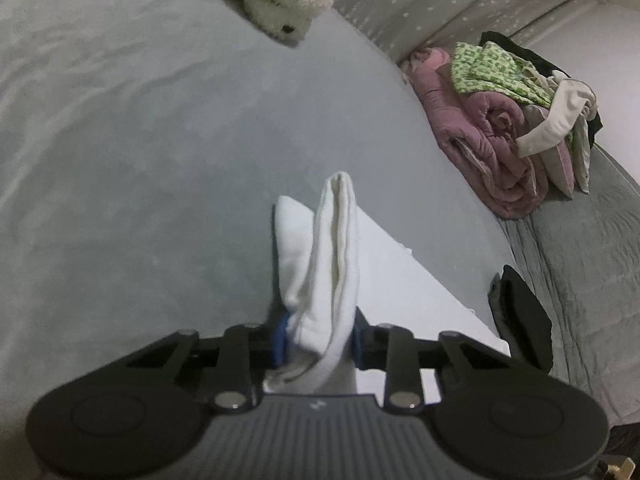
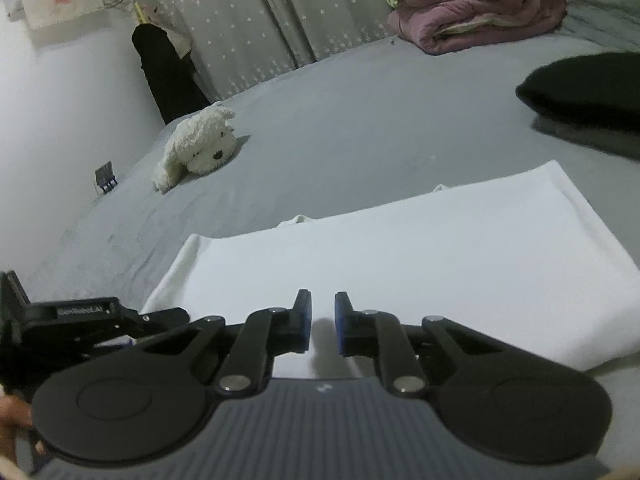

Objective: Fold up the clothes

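Nearest to us in the left wrist view, our left gripper (image 1: 320, 340) has its blue-padded fingers (image 1: 281, 340) clamped on a bunched fold of the white garment (image 1: 332, 248), which rises from between them as a tall pleat. Most of that garment lies flat on the grey bed (image 1: 140, 140), spreading toward the right of that view. In the right wrist view, our right gripper (image 2: 323, 322) hangs just over the near edge of the same white garment (image 2: 400, 248), its fingers (image 2: 304, 316) apart with a narrow gap and nothing between them. Our left gripper (image 2: 80, 320) shows at the left edge of that view, low beside the cloth's corner. Farther up the bed we see a white plush dog (image 1: 276, 0) lying on its side, well apart from the garment. Near the curtain (image 2: 260, 20), a rolled pink quilt (image 1: 488, 148) carries a loose pile of clothes (image 1: 520, 76), among them a green patterned piece. One dark item (image 2: 584, 88) lies on the bed at the right.
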Tool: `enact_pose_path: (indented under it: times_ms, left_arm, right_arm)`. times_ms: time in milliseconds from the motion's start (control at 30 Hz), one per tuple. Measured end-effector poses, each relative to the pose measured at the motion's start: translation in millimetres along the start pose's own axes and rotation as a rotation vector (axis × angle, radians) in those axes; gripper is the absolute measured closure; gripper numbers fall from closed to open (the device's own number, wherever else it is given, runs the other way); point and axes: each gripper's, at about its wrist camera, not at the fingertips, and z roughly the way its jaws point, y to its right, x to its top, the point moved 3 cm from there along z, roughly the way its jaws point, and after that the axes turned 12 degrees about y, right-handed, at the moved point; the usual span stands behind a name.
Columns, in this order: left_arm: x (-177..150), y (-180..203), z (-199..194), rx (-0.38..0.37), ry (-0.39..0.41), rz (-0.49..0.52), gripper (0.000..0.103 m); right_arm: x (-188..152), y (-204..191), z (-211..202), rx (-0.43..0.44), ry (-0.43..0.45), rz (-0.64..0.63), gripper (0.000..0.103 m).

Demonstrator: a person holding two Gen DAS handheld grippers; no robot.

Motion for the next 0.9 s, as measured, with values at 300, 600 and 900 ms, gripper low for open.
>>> enact_pose_path:
  times_ms: [300, 600, 900]
  left_arm:
    - [10, 23, -17, -0.087, 0.078, -0.012, 0.078]
    - [10, 61, -29, -0.221, 0.142, -0.016, 0.078]
    - [-4, 92, -23, -0.377, 0.131, -0.077, 0.078]
  right_arm:
    - [-20, 1, 25, -0.031, -0.052, -0.028, 0.096]
    - [-3, 30, 7, 0.064, -0.064, 0.291, 0.062]
    - [11, 68, -18, 0.243, -0.031, 0.715, 0.053]
